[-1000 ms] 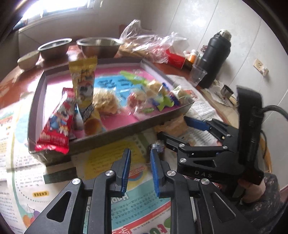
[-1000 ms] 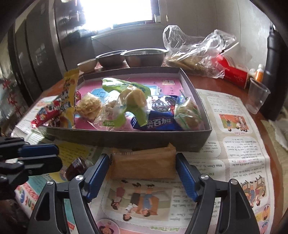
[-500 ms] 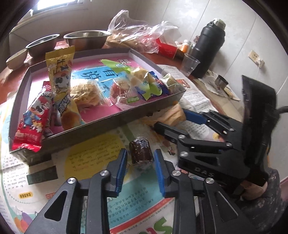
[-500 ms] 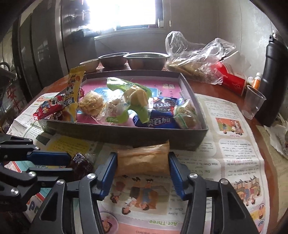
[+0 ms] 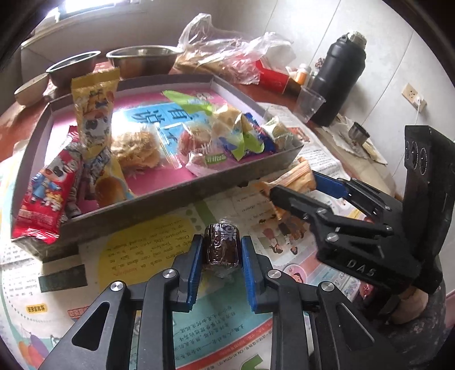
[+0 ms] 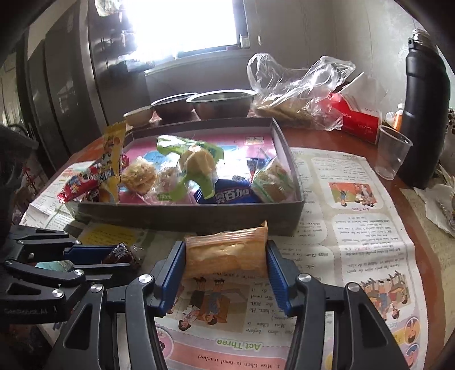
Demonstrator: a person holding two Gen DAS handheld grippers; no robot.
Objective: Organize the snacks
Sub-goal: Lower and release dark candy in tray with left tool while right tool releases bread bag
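Daylit room, strong fisheye bend

A window (image 6: pixel 184 25) at the back blows out to pure white in the right wrist view and throws glare on the plastic bag (image 6: pixel 298 85). Near things are sharp; the dark cabinets (image 6: pixel 57 85) stay dim. Both pictures curve hard and blacken at the corners.

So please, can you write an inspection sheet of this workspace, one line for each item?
Surface: table covered with newspaper.
Job's things: tray full of snacks; orange packet and brown wrapped cake outside it.
Clutter: metal bowls, plastic bag, red box, plastic cup, black flask.
Grippers: right gripper shut on the packet; left gripper closing on the cake.
Cables: white one at the wall socket.
Surroundings: bright window, dark cabinets.
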